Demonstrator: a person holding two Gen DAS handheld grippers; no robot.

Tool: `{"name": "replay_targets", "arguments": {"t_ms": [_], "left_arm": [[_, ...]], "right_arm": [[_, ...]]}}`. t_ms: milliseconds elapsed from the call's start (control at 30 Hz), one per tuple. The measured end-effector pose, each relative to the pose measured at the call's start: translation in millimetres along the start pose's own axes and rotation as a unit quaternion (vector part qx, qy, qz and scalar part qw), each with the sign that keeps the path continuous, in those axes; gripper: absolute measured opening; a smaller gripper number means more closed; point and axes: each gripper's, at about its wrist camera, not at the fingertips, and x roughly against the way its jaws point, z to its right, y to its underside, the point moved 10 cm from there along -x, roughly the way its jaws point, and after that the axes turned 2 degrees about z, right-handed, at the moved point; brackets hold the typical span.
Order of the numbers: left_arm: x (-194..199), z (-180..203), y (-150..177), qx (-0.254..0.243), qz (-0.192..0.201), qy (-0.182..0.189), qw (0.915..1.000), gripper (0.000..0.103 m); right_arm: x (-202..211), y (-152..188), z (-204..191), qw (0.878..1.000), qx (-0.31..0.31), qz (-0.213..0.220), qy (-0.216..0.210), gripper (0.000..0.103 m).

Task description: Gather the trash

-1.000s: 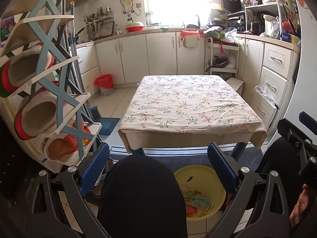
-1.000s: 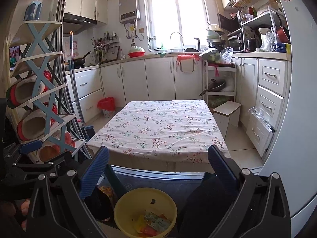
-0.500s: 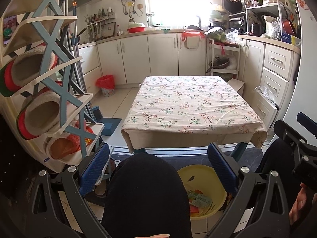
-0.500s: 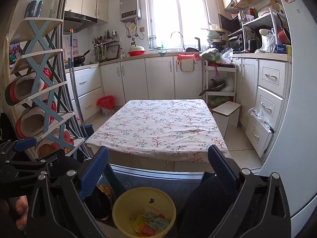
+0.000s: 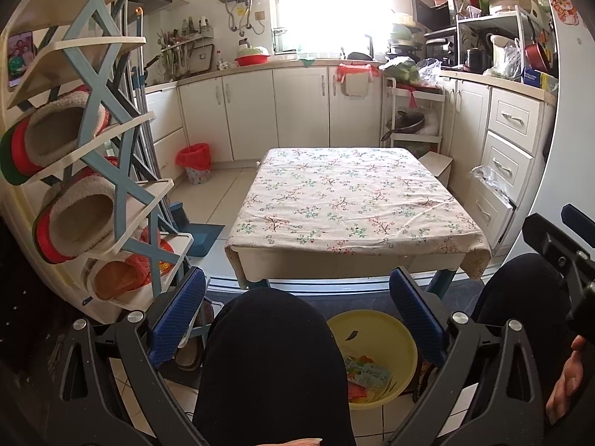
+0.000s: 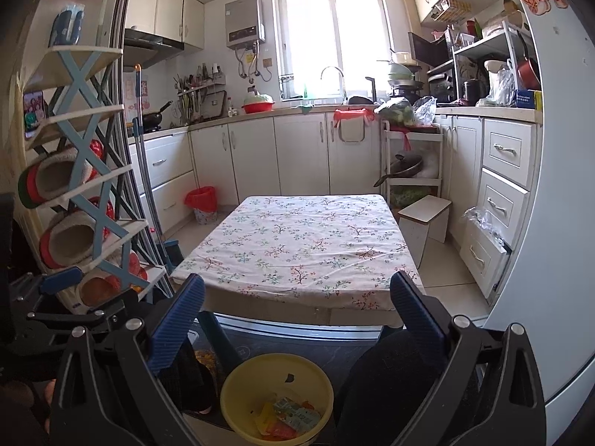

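Note:
A yellow plastic basin [image 5: 386,338] [image 6: 245,383] sits on the floor between a person's knees, holding several colourful wrappers [image 5: 366,375] [image 6: 288,418]. My left gripper [image 5: 297,314] hovers open above a dark-trousered knee [image 5: 271,364], nothing between its blue pads. My right gripper [image 6: 297,314] is open too, held over the basin with nothing in it. A low table with a floral cloth [image 5: 353,200] [image 6: 297,245] stands just beyond the basin, its top bare. The right gripper shows at the far right of the left wrist view, with a hand [image 5: 565,383] under it.
A shoe rack with slippers [image 5: 81,193] [image 6: 70,204] stands close on the left. White cabinets and drawers [image 5: 502,171] line the back and right. A red-bagged bin [image 5: 195,163] and a small white stool [image 6: 424,223] sit on the tiled floor.
Both grippers have risen slightly, so the table and basin sit a little lower in view. Both stay open with nothing held.

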Motion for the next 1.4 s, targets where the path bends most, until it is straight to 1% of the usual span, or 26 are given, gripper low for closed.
{"name": "replay_targets", "arguments": {"t_ms": [200, 500, 1400], "left_arm": [[12, 0, -6, 0.002, 0.007, -0.001, 1.0000, 0.095], [24, 1, -12, 0.002, 0.013, -0.001, 0.9999, 0.095], [34, 2, -18, 0.000, 0.020, 0.001, 0.9998, 0.095]], "right_arm": [[10, -7, -1, 1.000, -0.001, 0.003, 0.003, 0.096], [15, -5, -5, 1.000, 0.005, 0.001, 0.004, 0.096], [18, -5, -5, 1.000, 0.005, 0.001, 0.006, 0.096]]}}
